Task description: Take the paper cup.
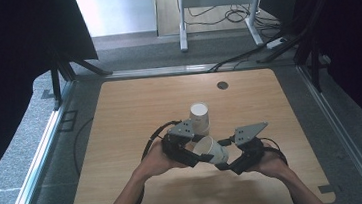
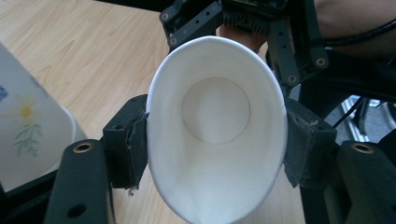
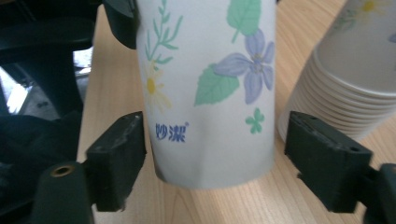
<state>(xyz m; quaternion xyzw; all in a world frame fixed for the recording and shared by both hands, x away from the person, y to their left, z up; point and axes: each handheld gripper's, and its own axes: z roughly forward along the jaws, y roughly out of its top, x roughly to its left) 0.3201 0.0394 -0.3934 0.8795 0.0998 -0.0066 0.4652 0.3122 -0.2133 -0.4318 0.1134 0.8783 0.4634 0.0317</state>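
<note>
Above the wooden table point(image 1: 120, 118), the left gripper point(image 1: 194, 153) pinches a paper cup point(image 2: 215, 126) by its rim, squeezing the white mouth into an oval. The right gripper point(image 3: 215, 158) stands spread around the cup's base; its left pad looks to touch the wall, its right stands apart. The floral-printed cup lies tilted between both grippers, just in front of a stack of paper cups point(image 1: 200, 117).
</note>
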